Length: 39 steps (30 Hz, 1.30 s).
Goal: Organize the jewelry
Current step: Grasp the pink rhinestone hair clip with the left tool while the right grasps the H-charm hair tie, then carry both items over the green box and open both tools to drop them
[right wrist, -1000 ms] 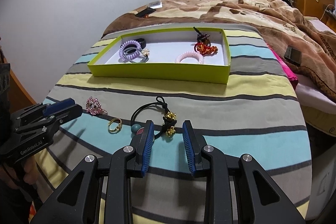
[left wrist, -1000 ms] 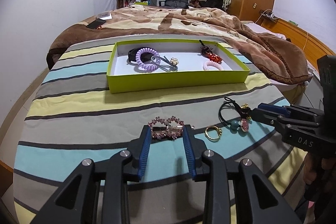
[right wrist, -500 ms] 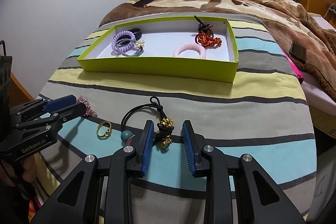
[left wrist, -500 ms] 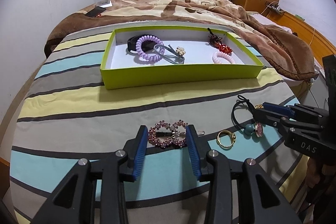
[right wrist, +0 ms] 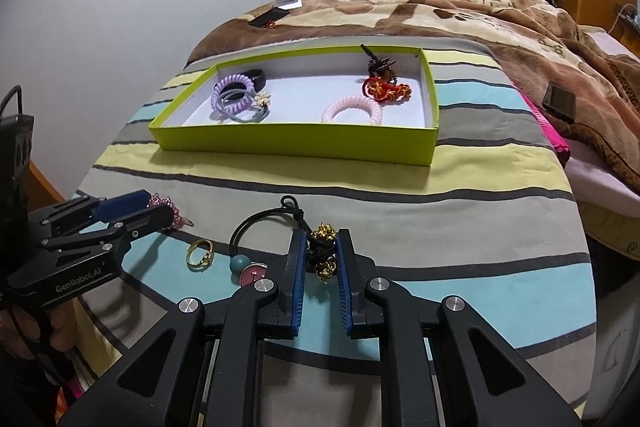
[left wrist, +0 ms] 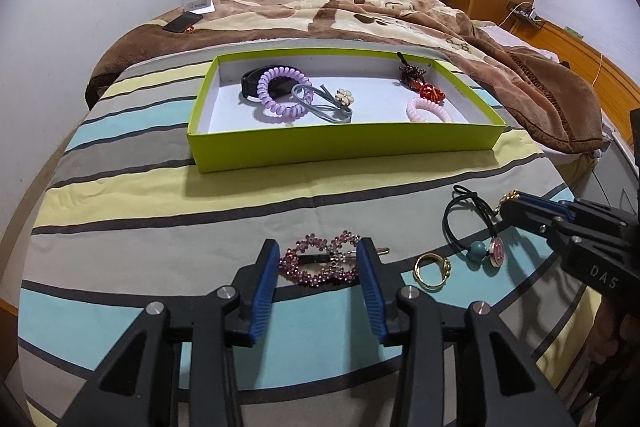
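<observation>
A pink rhinestone hair clip (left wrist: 320,263) lies on the striped bedspread between the fingers of my left gripper (left wrist: 318,254). That gripper is open wide and its pads stand clear of the clip. My right gripper (right wrist: 321,247) is closing. Its blue pads touch the gold bell cluster of a black hair tie (right wrist: 256,219). The tie's teal bead (right wrist: 240,263) and pink disc rest on the bed beside it. A gold ring (left wrist: 432,267) lies between the two grippers. The green box (left wrist: 344,143) beyond holds a purple coil tie (left wrist: 282,95), a pink coil tie (left wrist: 428,111) and other hair pieces.
A brown blanket (left wrist: 360,15) is bunched behind and to the right of the box, with a phone (left wrist: 182,23) lying on it. The bed drops off at the right edge (right wrist: 580,227). A hand (right wrist: 24,327) holds the left gripper's handle.
The right jaws have narrowed from wide apart onto the bell cluster. The left gripper has spread wider and moved forward, so the clip now lies between its fingers.
</observation>
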### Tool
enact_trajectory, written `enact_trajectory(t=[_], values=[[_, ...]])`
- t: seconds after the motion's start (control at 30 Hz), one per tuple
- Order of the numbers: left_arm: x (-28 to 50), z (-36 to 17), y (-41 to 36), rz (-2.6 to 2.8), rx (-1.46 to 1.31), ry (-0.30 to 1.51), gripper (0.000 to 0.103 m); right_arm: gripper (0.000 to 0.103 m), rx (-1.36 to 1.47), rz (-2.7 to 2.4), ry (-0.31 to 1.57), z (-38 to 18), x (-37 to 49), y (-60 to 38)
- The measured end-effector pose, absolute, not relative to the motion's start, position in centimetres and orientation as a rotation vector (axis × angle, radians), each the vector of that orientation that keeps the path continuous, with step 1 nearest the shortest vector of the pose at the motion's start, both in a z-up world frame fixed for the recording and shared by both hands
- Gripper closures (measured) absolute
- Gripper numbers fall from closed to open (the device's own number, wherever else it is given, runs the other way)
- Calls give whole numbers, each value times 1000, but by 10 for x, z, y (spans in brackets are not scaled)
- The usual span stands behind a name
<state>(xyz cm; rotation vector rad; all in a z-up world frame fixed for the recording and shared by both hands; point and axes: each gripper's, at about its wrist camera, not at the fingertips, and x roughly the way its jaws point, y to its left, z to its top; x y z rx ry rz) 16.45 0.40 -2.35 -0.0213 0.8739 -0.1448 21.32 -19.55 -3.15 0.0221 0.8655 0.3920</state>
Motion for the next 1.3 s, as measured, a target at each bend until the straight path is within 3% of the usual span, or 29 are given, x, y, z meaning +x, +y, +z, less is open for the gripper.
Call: enact_trajectory(t=[0.07, 1.3], values=[[164, -23, 4, -139, -24, 871, 67, 88, 28, 388, 862, -30, 213, -198], [135, 14, 11, -176, -68, 742, 67, 88, 75, 405, 764, 2, 190, -206]])
